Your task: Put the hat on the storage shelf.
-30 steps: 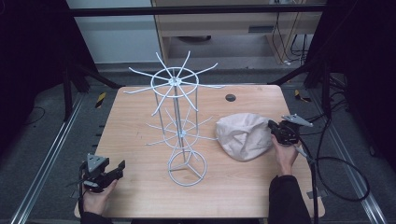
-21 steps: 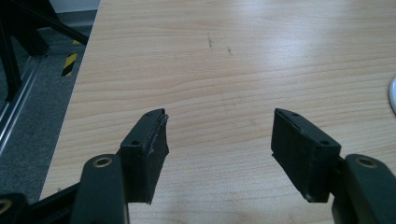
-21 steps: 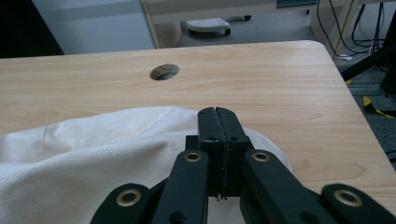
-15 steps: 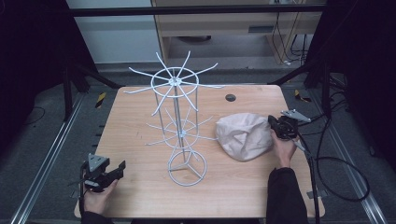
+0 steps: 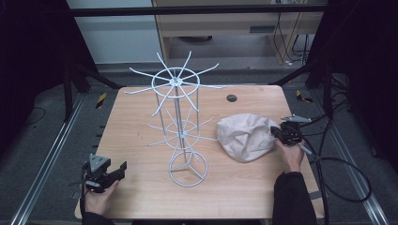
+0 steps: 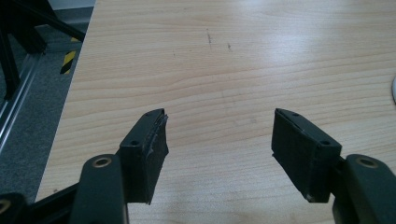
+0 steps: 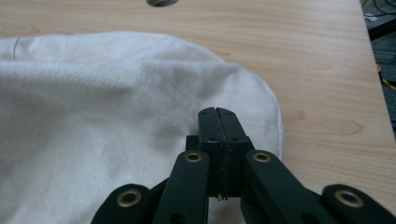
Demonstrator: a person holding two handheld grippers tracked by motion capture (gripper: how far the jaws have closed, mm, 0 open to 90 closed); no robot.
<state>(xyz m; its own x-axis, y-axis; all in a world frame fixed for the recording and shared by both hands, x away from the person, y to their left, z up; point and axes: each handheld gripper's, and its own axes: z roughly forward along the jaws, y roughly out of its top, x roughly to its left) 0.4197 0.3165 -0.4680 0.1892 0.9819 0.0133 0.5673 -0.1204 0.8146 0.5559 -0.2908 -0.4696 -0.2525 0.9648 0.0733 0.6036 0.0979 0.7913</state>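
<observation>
Right tongs [image 7: 218,116], jaws pressed together, sit over the cloth's [image 7: 93,116] edge; left tongs [image 6: 219,140] gape wide above bare worktop [image 6: 233,56], rack [image 5: 180,122] between them.

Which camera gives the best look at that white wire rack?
The high view: the wire rack stands whole mid-table, hooks, pole and ring base. The left gripper view catches perhaps a white sliver of it at its right edge; the right gripper view looks at the cloth.
</observation>
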